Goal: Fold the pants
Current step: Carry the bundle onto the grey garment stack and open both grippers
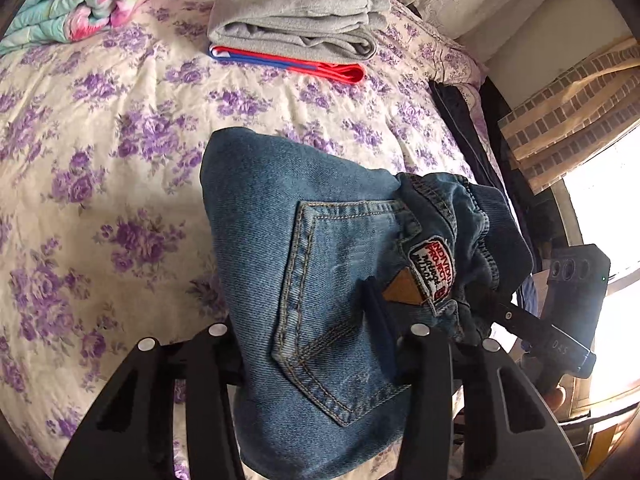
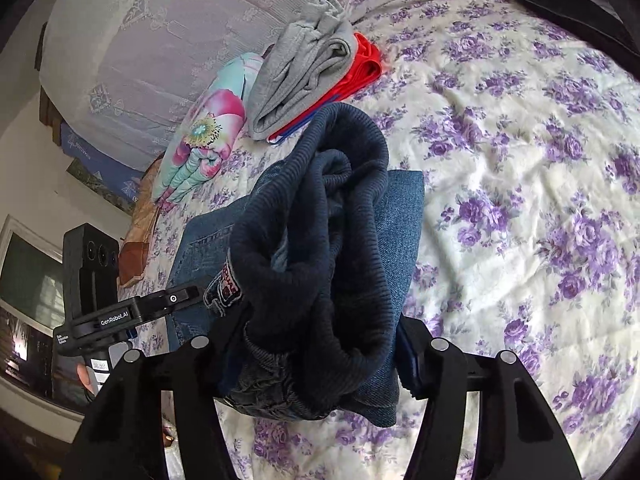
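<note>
I have the folded blue denim pants (image 1: 320, 280) clamped in my left gripper (image 1: 316, 360): its black fingers (image 1: 428, 380) close on the bundle at the back pocket, beside the embroidered patch and tan leather tag. My right gripper (image 2: 320, 364) pinches the same pants (image 2: 320, 260) at the dark ribbed waistband, the cloth bunched thick between its fingers (image 2: 444, 392). The bundle hangs between the two grippers, over the bedspread of cream cotton with purple flowers (image 1: 100, 160), near the bed's right edge. Toward the head of the bed lies a folded grey sweat garment (image 1: 292, 12) stacked on a folded red and blue garment (image 1: 320, 68). A rolled pink and turquoise floral quilt (image 1: 80, 0) sits at the bed's far left corner.
</note>
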The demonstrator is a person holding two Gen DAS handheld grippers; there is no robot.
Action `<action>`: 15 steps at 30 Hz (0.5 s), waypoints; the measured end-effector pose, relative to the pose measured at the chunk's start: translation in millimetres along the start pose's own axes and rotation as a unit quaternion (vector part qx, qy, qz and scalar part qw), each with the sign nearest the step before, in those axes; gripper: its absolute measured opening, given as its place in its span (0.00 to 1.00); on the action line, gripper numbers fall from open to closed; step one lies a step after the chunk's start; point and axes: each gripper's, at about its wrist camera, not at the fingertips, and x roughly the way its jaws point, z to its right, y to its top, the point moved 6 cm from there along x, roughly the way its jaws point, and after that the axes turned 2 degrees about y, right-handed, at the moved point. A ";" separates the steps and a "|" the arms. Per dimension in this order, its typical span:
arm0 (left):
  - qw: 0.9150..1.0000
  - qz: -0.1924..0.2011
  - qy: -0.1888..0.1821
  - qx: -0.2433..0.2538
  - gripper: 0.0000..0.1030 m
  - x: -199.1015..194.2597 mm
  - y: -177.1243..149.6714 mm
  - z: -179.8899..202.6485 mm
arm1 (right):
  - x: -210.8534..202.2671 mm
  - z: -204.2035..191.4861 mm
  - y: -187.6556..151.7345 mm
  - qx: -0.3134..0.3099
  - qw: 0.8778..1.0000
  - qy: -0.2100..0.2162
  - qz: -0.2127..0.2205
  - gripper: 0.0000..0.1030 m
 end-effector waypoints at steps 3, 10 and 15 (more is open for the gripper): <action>1.000 0.017 0.010 0.004 0.43 -24.8 40.6 7.4 | -7.9 -26.0 45.7 -0.025 1.000 0.003 0.016 0.59; 0.996 0.061 0.059 -0.018 0.45 -73.8 223.1 11.9 | 19.3 -76.8 220.6 -0.047 0.998 0.007 0.052 0.59; 0.993 0.078 0.074 -0.057 0.48 -31.4 322.5 -5.4 | 61.5 -82.6 320.4 -0.052 0.996 -0.005 0.067 0.59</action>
